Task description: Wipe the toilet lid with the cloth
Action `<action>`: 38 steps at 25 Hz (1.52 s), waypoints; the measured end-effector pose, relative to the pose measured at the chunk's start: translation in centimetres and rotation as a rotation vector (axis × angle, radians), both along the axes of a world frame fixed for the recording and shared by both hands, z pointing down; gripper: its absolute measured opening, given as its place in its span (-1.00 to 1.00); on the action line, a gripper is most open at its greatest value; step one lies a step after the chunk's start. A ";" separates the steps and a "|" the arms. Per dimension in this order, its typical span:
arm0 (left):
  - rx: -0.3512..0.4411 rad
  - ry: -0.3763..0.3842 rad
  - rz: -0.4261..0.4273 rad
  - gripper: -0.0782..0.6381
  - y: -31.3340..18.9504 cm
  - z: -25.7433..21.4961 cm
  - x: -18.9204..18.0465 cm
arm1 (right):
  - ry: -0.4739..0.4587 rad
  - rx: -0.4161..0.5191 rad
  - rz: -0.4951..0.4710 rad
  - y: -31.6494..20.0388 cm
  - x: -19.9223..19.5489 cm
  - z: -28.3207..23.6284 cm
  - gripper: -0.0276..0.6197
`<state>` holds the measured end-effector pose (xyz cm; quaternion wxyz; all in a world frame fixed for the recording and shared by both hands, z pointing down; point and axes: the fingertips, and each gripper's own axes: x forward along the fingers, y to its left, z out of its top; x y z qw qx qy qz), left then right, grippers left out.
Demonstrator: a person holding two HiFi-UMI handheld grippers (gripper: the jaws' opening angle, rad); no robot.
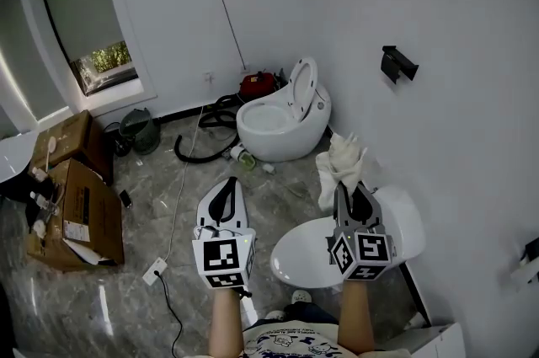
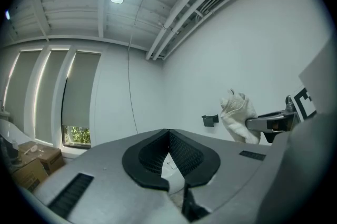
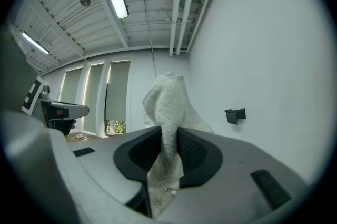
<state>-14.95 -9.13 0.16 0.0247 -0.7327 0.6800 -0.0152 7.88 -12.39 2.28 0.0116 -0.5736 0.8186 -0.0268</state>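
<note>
So, step in hand: the cloth was gripped and held up in the air; judging by that, wiping had not begun.
Right tool (image 1: pixel 349 195): jaws pinched on the cloth (image 1: pixel 339 165), a fold running down between them and the rest bunched above the tips.
Left tool (image 1: pixel 224 195): jaws brought together with nothing between them, held over the floor just left of the toilet.
Toilet lid (image 1: pixel 307 251): white, glossy and down, right in front of the person, under and to the left of the right tool.
Cloth, look: white terry, crumpled and limp, close to the wall and not touching the lid.
Next move, likely: tip the right tool downward so the loose bunch lay flat on the lid, then sweep across it.
Care needed: the curved lid looked slick, so steady pressure would keep the cloth in contact.
Second toilet (image 1: pixel 278 125): farther off by the wall with its lid raised, well apart from both tools.
</note>
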 end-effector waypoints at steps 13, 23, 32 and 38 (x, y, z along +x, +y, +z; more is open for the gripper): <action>0.003 -0.001 0.004 -0.77 0.7 -0.3 1.2 | 0.007 0.000 -0.025 0.7 0.6 0.0 -0.67; 0.002 -0.003 0.003 -0.77 1.1 -0.2 1.4 | 0.019 0.009 -0.035 1.0 0.6 -0.2 -0.67; 0.006 -0.001 -0.004 -0.77 0.8 0.0 1.0 | 0.028 0.015 -0.033 0.7 0.3 -0.1 -0.67; 0.002 0.003 -0.007 -0.77 0.2 0.1 1.0 | 0.031 0.021 -0.032 0.0 0.5 -0.4 -0.67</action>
